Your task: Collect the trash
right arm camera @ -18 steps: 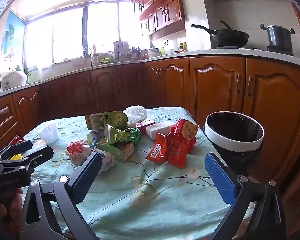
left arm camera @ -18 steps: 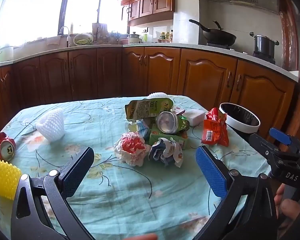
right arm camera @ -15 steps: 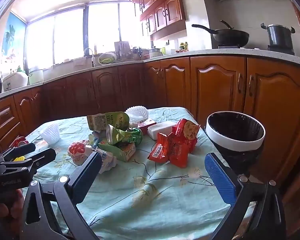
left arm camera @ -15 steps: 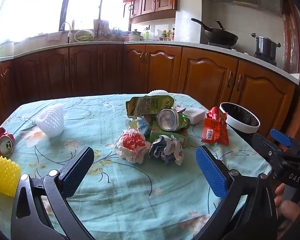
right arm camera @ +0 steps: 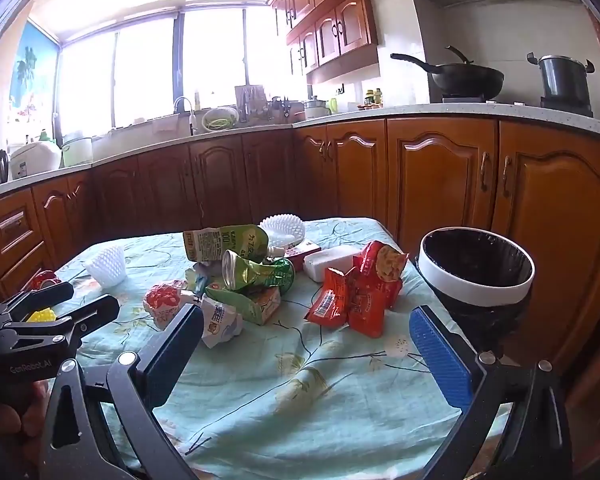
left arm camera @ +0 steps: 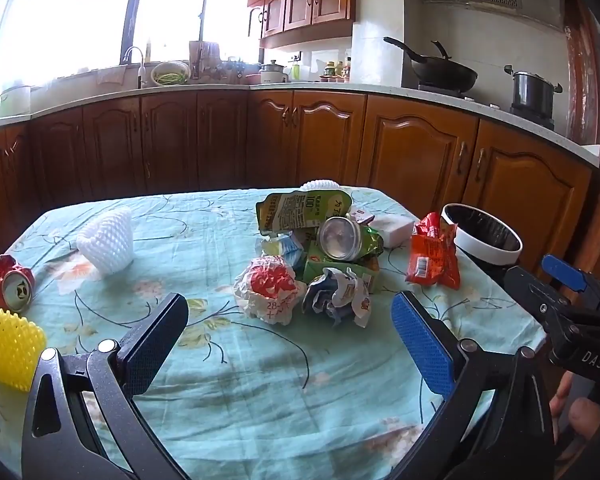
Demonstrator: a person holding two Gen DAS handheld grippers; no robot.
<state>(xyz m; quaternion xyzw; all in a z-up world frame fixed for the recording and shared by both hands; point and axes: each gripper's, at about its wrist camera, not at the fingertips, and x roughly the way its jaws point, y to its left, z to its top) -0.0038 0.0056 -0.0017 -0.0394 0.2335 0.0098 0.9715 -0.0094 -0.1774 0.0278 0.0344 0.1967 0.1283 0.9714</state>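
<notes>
Blue-padded left gripper (left arm camera: pixel 288 336) jaws wide, empty, right gripper (right arm camera: pixel 308 344) likewise

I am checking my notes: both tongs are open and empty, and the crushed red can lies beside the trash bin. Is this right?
Not quite. The crushed red can lies at the table's far side from the trash bin, near the yellow foam net, as the left wrist view shows. Both tongs are open and empty.

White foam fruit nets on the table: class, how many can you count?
2: one white foam fruit net at the table's left, another behind the central trash pile. Others may be hidden.
</notes>
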